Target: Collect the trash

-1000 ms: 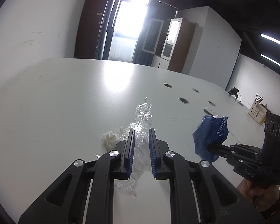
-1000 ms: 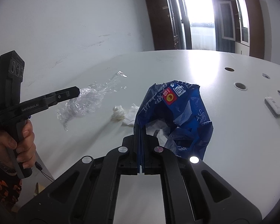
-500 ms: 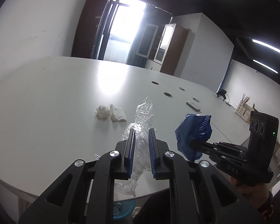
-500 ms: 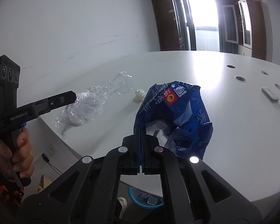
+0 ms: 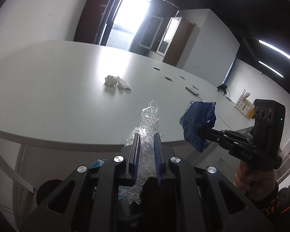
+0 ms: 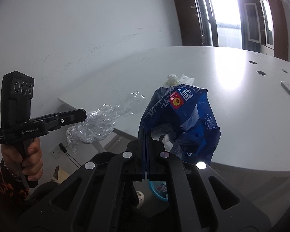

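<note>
Two grippers hang in the air just off the near edge of the white table [image 5: 54, 89], each carrying a piece of rubbish; on the left, the left gripper [image 5: 146, 145] has its blue-padded fingers [image 5: 135, 154] pressed narrowly around a crumpled sheet of clear plastic wrap [image 5: 147, 119], which sticks out ahead of the tips and trails back beneath them; further out on the tabletop lie two crumpled white tissues [image 5: 117, 82], side by side and well apart from both tools; to the right, the right gripper [image 6: 146, 139] is clamped tight on the edge of a blue plastic bag [image 6: 185, 123] with a red and yellow label, the bag sagging open; beyond it a small white remote [image 6: 289, 88] rests near the round cable holes [image 6: 261, 73]; below, on the floor, sits a blue bin [image 6: 158, 190].
</note>
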Demonstrator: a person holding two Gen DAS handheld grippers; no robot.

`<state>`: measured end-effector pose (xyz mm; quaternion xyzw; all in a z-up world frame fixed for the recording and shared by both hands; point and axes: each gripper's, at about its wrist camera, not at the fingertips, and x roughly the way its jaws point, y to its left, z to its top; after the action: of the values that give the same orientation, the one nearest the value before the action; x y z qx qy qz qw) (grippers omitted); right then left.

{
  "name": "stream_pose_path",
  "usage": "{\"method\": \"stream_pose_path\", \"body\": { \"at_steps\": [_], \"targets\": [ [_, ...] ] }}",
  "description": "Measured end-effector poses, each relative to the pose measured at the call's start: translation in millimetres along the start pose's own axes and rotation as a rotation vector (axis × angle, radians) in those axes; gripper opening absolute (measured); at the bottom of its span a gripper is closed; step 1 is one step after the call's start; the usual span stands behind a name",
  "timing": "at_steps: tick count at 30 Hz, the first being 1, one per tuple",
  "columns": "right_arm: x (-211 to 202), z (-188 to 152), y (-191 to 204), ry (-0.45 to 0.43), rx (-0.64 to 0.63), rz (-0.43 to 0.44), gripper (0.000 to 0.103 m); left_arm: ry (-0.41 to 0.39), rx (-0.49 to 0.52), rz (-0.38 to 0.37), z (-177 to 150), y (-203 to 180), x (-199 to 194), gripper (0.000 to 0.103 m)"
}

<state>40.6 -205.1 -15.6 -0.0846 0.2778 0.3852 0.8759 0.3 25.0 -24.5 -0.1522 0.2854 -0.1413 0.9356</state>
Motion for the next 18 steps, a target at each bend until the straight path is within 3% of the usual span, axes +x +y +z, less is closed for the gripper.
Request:
{"method": "stream_pose_path", "body": {
  "at_steps": [8,18],
  "targets": [
    [4.0,-40.4,9.8,0.056,0.02,0.013,0.0,0.06,-0.02,0.054,-35.3,9.0,1.3,0.013],
    [27.4,-82.5,7.4,0.148,0.055,0.008,0.0,0.159,-0.051,0.043,-71.4,19.3,26.0,0.013]
  ]
}}
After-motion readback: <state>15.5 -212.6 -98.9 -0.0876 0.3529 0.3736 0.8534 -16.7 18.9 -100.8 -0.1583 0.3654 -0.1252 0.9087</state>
